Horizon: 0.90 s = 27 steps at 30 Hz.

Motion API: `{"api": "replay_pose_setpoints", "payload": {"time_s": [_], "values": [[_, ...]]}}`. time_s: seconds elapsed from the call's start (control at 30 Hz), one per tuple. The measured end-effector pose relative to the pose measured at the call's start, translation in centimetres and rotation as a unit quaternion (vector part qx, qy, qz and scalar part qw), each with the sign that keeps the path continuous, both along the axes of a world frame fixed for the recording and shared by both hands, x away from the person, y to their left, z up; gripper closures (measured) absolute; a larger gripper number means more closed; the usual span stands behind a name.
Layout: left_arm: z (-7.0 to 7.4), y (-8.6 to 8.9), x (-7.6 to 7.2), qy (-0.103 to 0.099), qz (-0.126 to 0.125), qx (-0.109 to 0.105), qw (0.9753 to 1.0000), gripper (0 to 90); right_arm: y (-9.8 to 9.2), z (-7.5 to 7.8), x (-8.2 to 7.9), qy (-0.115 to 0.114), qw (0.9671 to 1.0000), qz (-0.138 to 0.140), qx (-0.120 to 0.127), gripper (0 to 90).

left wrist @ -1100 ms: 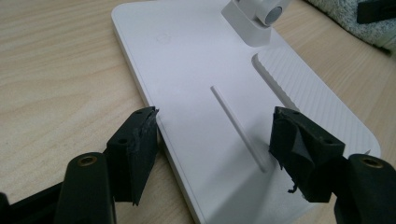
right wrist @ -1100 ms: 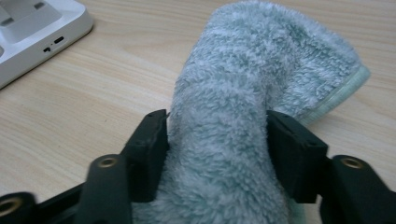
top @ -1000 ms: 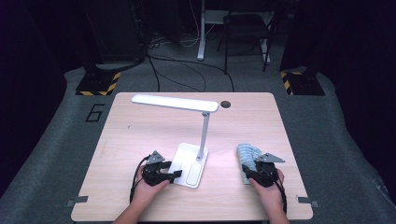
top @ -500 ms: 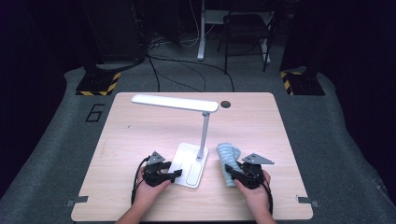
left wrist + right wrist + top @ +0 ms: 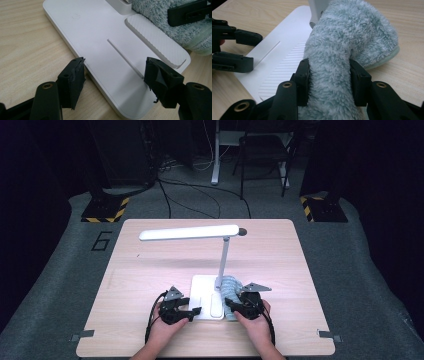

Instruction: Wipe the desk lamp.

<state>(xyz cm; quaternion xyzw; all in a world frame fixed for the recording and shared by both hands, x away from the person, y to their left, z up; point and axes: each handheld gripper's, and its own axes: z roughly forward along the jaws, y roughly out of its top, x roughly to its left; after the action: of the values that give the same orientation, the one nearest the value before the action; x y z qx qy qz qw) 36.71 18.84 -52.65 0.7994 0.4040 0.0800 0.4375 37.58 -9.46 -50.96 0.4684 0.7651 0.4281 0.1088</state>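
A white desk lamp stands mid-table, its flat base (image 5: 205,296) near the front edge, a slim post (image 5: 223,262) rising to a long head (image 5: 189,232). My left gripper (image 5: 192,311) is open, its jaws straddling the near corner of the base (image 5: 110,57). My right gripper (image 5: 231,306) is shut on a fluffy pale blue-grey cloth (image 5: 342,52). The cloth (image 5: 230,288) lies bunched against the base's right edge and the foot of the post (image 5: 315,10). In the left gripper view the cloth (image 5: 160,12) and a right jaw sit at the top right.
The wooden table (image 5: 150,270) is bare around the lamp. Beyond it are grey floor, cables, a chair (image 5: 265,155) and yellow-black striped stand feet (image 5: 105,212). A ribbed pad (image 5: 155,40) marks the base's right side.
My right gripper has carried the cloth leftward across the table until it rests against the lamp base. The left gripper has stayed at the base's front corner.
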Motion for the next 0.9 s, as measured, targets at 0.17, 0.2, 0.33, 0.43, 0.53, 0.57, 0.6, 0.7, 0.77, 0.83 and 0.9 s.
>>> {"api": "replay_pose_setpoints", "payload": {"time_s": [0.17,0.2,0.33,0.43,0.53,0.57,0.6,0.7,0.77,0.83,0.9], "values": [[0.0,-0.1,0.0,-0.003,0.003,-0.001,1.0000,32.9,0.0,-0.2,0.5,0.005,1.0000,-0.007,0.000,56.8],[0.0,-0.1,0.0,-0.002,0.001,0.002,1.0000,32.9,0.0,-0.4,0.6,0.005,1.0000,-0.005,-0.001,56.8],[0.0,-0.3,-0.1,-0.011,0.006,0.005,0.9999,33.0,0.0,-0.7,0.7,0.011,0.9999,-0.008,0.008,57.0],[0.0,-0.4,-0.2,-0.015,0.007,0.004,0.9999,32.9,0.0,-0.8,0.6,0.008,0.9998,-0.010,0.015,57.1],[0.0,-0.4,-0.2,-0.014,0.008,0.006,0.9999,33.0,0.0,-0.7,0.4,0.006,0.9998,-0.013,0.013,56.3],[0.0,-0.4,-0.2,-0.014,0.009,0.005,0.9998,33.1,0.0,-0.7,0.4,0.004,0.9999,-0.010,0.010,55.8],[0.0,-0.4,-0.3,-0.016,0.008,0.008,0.9998,33.1,0.0,-0.6,0.3,0.006,0.9999,-0.011,0.008,55.3],[0.0,-0.3,-0.3,-0.018,0.010,0.006,0.9998,33.3,-0.1,-0.4,-0.2,0.009,0.9999,-0.003,0.004,52.6],[-0.1,-0.3,-0.3,-0.020,0.009,0.005,0.9998,33.4,-0.1,-0.2,-0.6,0.013,0.9999,-0.001,0.004,49.4],[-0.1,-0.3,-0.4,-0.022,0.011,0.003,0.9997,33.5,-0.3,-0.1,-1.0,0.011,0.9999,0.006,-0.001,52.0],[-0.1,-0.4,-0.6,-0.025,0.013,0.003,0.9996,33.9,-0.3,0.1,-1.5,0.020,0.9997,0.013,-0.006,54.0]]}}
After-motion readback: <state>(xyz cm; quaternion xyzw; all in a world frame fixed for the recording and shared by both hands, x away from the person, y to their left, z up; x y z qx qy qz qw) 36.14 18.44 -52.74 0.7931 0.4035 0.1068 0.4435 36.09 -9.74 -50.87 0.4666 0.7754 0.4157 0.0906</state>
